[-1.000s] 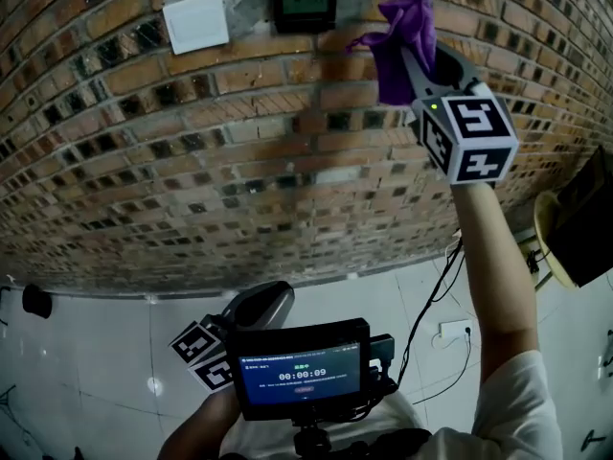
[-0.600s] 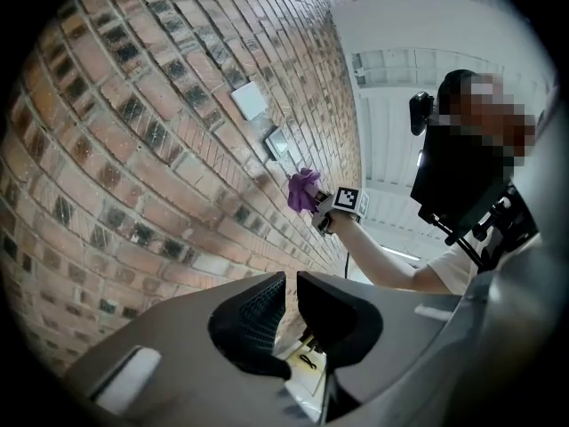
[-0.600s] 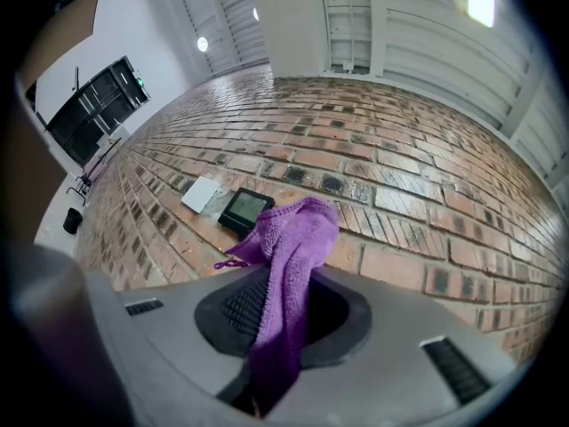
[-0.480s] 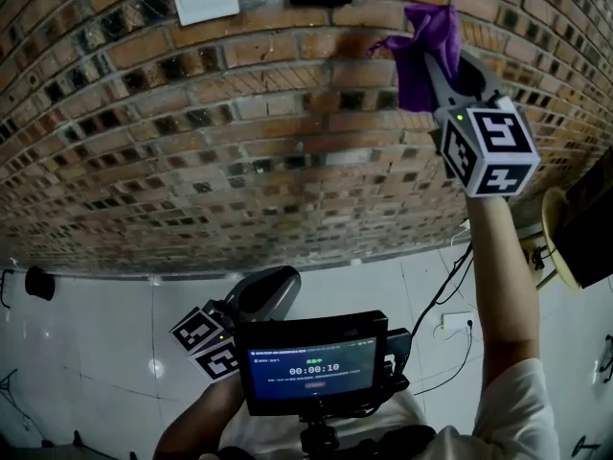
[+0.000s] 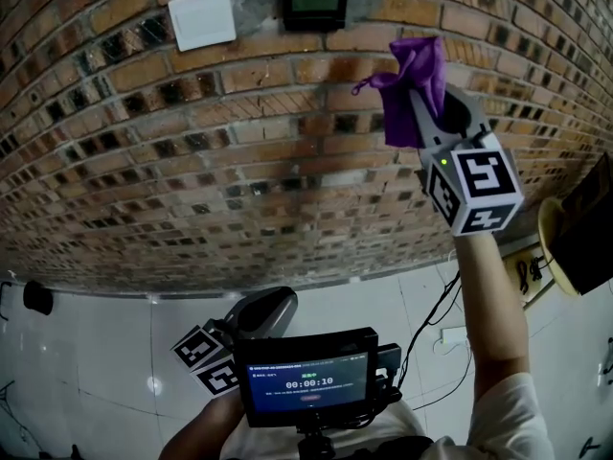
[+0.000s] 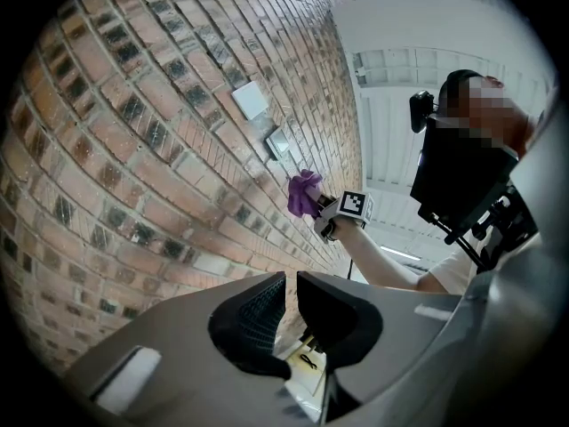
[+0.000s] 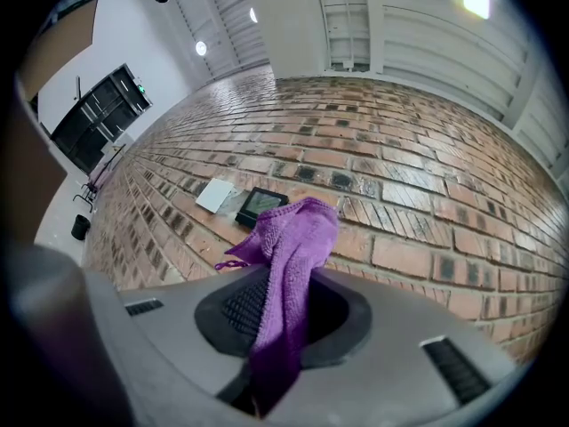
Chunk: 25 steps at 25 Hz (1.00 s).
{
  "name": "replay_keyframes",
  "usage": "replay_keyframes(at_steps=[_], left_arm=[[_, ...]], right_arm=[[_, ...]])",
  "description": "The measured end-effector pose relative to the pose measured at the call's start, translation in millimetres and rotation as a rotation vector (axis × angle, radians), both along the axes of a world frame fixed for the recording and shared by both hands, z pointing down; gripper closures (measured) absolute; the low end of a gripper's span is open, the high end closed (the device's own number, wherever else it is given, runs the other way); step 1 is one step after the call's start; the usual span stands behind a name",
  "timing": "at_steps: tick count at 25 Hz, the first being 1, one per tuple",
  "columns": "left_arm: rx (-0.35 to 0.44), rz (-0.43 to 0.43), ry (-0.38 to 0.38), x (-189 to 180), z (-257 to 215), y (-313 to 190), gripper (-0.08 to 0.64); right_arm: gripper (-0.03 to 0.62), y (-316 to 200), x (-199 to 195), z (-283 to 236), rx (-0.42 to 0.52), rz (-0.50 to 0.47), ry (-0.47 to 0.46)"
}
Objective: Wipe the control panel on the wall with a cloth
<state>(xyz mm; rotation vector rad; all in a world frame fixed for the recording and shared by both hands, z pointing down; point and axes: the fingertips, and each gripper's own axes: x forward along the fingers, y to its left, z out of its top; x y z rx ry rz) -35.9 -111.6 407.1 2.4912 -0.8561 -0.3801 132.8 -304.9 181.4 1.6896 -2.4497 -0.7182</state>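
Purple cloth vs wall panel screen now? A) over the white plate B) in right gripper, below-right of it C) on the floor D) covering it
B: the purple cloth is clamped in the right gripper, below-right of the control panel, whose screen shows uncovered in the head view.

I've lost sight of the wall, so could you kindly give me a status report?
Right gripper shut on purple cloth, raised by the brick wall. Left gripper low, empty, jaws together. Control panel up-left of cloth, untouched; nothing between.

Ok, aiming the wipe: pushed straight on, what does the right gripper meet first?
Its cloth would likely touch bare brick wall just right of the control panel, not the panel itself; depth is unclear.
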Motion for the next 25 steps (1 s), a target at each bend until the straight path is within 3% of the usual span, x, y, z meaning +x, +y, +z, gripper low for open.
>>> replay_keyframes(at_steps=[15,25], left_arm=[[0.012,0.01,0.002,2.0,-5.4,-3.8,0.526],[0.002,0.01,0.008,1.7,-2.5,-4.9,0.526]], right_arm=[[0.511,17.1,-3.2,7.3,-0.008,-0.018,-0.01],[0.511,29.8,-6.1,43.0,-0.085,-0.03,-0.015]])
